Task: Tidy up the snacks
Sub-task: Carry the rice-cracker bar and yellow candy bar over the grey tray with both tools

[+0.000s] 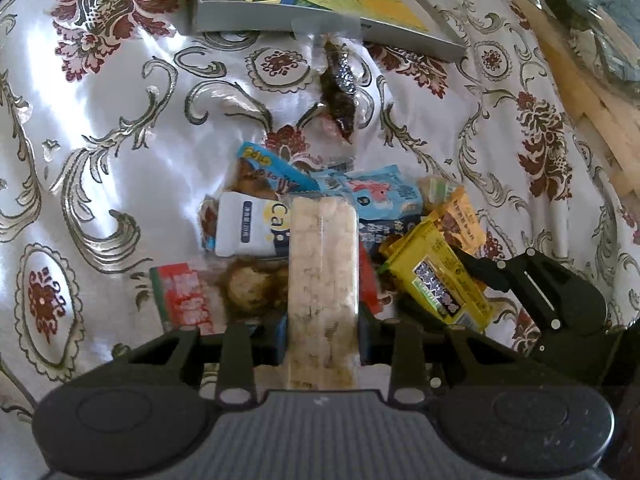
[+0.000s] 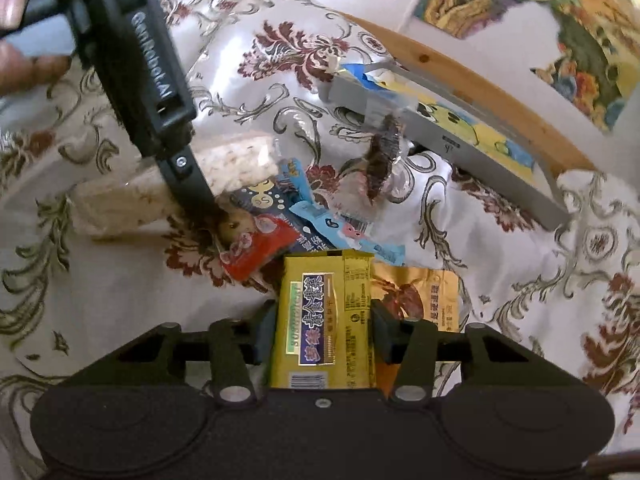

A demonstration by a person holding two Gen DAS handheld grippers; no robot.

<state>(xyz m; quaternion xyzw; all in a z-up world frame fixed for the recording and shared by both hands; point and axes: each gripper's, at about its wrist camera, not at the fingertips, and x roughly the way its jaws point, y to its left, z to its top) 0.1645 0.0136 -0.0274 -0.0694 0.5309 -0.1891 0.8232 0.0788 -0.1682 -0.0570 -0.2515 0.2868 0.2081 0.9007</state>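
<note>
Snacks lie heaped in a small pile (image 1: pixel 320 216) on the flowered satin cloth (image 1: pixel 100 120), and I have one in each tool. My left tool (image 1: pixel 322 344) is clenched on a rice-cracker bar (image 1: pixel 322 272) in clear wrap, long, pale and grainy, sticking forward out of the jaws above the heap. My right tool (image 2: pixel 324 340) has a yellow foil packet (image 2: pixel 324 320) with a dark blue label between its jaws; the pads sit against both edges, so I read it as grasped. I judge the step in hand to be the pick: both items are taken from the pile and need carrying off to wherever they get sorted. The grey picture box (image 1: pixel 320 16) beyond the pile looks a likely place, though I cannot tell. Next I must lift cleanly without dragging neighbours: an orange pouch (image 2: pixel 416 300) lies right under the yellow packet, and a red wrapper (image 2: pixel 260 248) touches the heap just beside it
</note>
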